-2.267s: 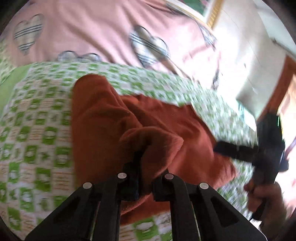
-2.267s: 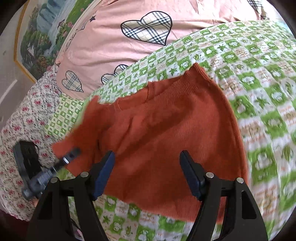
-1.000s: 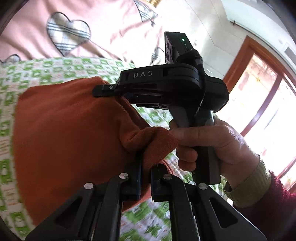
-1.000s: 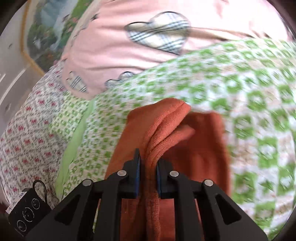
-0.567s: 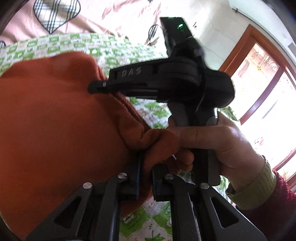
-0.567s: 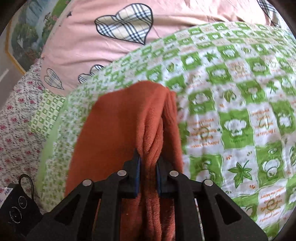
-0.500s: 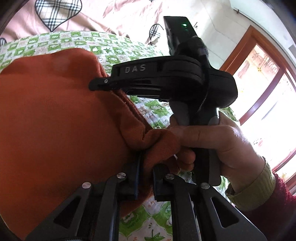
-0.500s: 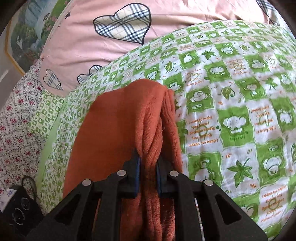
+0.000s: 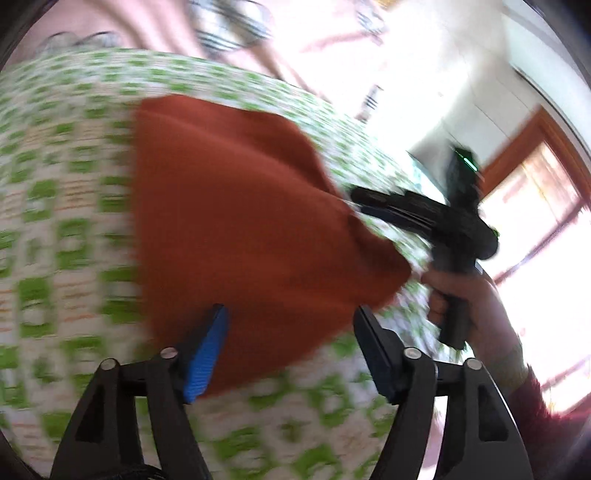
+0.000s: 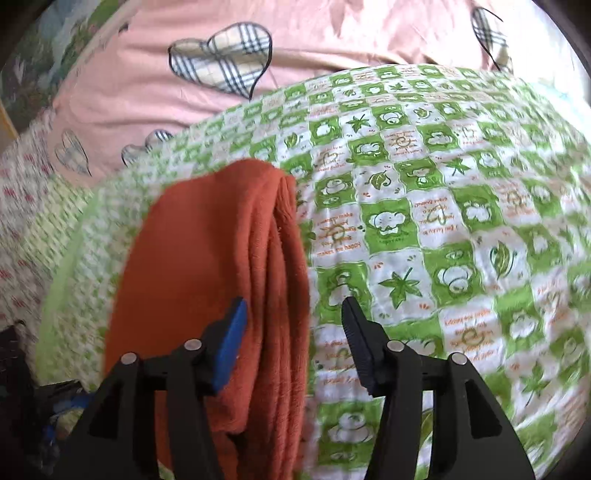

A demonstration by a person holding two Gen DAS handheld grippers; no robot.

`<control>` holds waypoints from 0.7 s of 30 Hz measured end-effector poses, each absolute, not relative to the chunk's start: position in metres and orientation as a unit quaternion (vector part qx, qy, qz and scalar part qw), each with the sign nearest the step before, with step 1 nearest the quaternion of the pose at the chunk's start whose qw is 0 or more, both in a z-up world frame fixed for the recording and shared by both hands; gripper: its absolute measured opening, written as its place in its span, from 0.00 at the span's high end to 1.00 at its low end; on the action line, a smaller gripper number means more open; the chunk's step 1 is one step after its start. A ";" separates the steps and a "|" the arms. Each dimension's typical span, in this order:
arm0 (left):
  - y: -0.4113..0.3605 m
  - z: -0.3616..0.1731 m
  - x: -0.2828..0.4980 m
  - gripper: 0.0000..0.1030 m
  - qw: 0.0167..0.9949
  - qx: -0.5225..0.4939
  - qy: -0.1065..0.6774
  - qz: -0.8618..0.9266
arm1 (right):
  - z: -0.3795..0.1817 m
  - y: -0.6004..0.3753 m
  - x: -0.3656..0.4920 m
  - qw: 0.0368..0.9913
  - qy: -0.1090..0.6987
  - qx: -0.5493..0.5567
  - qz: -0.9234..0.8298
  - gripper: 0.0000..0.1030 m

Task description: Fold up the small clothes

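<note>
The left gripper (image 9: 290, 341) hovers over the near edge of the garment (image 9: 236, 229), its fingers (image 9: 207, 350) spread wide with nothing between them. The rust-orange garment lies folded on the green-and-white quilt (image 9: 66, 206) of the bed, a blurred wedge with its far corner pointing toward the pink sheet (image 9: 147, 26). To its right, in the left wrist view, the right gripper (image 9: 354, 201) reaches in at the garment's right edge, held by the right hand (image 9: 465, 299); whether its tips touch the cloth cannot be told through the blur.

In the right wrist view, the garment (image 10: 207, 266) lies as a long strip with stacked layers along its right edge. The right gripper (image 10: 293, 315) straddles that edge, fingers (image 10: 231, 339) wide apart and clamping nothing. Right of it spreads the quilt (image 10: 461, 229), and beyond it the pink sheet (image 10: 332, 40) with plaid hearts.
</note>
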State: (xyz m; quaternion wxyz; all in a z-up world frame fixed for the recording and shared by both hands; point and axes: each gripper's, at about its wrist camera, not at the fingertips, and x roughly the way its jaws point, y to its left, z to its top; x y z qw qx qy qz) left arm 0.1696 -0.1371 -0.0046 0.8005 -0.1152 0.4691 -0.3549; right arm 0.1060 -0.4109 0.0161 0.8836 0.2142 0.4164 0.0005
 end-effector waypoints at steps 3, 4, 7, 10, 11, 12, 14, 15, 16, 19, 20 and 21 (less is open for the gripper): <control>-0.111 -0.015 0.198 0.22 0.803 -0.148 0.485 -0.313 | 0.013 -0.407 0.111 0.877 0.415 0.240 0.031 0.31; -0.102 -0.021 0.212 0.22 0.794 -0.172 0.495 -0.307 | 0.012 -0.405 0.113 0.874 0.415 0.250 0.042 0.31; -0.092 -0.034 0.235 0.22 0.777 -0.209 0.510 -0.304 | 0.005 -0.402 0.119 0.866 0.421 0.264 0.051 0.31; -0.093 -0.045 0.254 0.22 0.768 -0.221 0.519 -0.302 | 0.000 -0.403 0.121 0.861 0.426 0.271 0.054 0.31; -0.090 -0.048 0.252 0.22 0.765 -0.224 0.522 -0.304 | -0.001 -0.404 0.121 0.860 0.427 0.274 0.056 0.31; -0.096 -0.052 0.256 0.22 0.760 -0.226 0.525 -0.308 | -0.002 -0.405 0.121 0.858 0.429 0.276 0.057 0.31; -0.107 -0.059 0.264 0.22 0.753 -0.227 0.531 -0.315 | -0.006 -0.406 0.123 0.856 0.433 0.276 0.059 0.31; -0.110 -0.062 0.267 0.22 0.751 -0.227 0.533 -0.316 | -0.008 -0.407 0.124 0.854 0.435 0.278 0.061 0.31; -0.114 -0.065 0.269 0.22 0.750 -0.227 0.533 -0.318 | -0.010 -0.407 0.125 0.853 0.437 0.279 0.063 0.31; -0.129 -0.066 0.274 0.44 0.752 -0.224 0.520 -0.337 | -0.020 -0.403 0.130 0.847 0.448 0.276 0.071 0.31; -0.134 -0.068 0.276 0.53 0.752 -0.219 0.522 -0.338 | -0.020 -0.401 0.131 0.848 0.449 0.272 0.070 0.32; -0.135 -0.067 0.274 0.59 0.756 -0.215 0.519 -0.337 | -0.018 -0.397 0.132 0.848 0.450 0.270 0.076 0.44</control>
